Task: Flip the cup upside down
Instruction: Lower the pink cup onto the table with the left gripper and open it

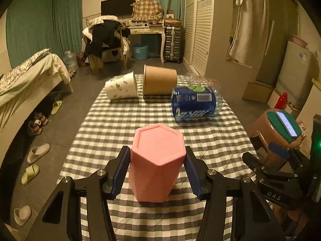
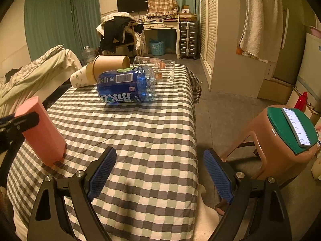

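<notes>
My left gripper [image 1: 156,169] brackets the pink cup [image 1: 157,160], closed base up; the left pad touches its side, the right pad shows a sliver of gap, so I can't tell whether it's pinched or just let go. The flip looks nearly done to me.

The right wrist view adds what mine lacks: the cup [image 2: 41,129] leans, one rim edge down on the cloth [image 2: 152,132] ahead-left, so it still needs setting flat. My right gripper [image 2: 159,172] is spread wide and empty, over the table's near edge. Beyond lie a blue bottle [image 2: 125,86] and paper cups [image 2: 108,66] on their sides.
</notes>
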Tool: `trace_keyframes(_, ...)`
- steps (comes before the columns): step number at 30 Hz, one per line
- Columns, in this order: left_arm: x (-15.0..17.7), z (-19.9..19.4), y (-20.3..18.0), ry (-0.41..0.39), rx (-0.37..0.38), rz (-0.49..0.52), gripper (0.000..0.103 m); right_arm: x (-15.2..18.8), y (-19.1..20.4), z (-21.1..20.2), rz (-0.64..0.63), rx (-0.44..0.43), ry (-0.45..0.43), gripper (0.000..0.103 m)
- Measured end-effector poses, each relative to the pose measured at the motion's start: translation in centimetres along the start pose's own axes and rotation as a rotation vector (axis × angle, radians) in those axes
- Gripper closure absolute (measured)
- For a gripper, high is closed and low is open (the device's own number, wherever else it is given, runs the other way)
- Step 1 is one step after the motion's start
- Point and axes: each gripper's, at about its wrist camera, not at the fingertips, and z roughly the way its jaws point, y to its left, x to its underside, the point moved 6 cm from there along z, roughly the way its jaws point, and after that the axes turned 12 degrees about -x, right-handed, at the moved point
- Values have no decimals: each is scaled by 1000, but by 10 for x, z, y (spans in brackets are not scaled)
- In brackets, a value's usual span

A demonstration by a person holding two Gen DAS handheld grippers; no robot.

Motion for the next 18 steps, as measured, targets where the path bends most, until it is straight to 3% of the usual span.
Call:
trace_keyframes(12, 1, -3, -4, -23, -1, 32, 48, -4, 18, 2, -25, -12, 8, 14)
trace_keyframes(18, -5, -11, -7, -52, 1, 51, 42, -7, 25, -5, -40, -7, 7, 14)
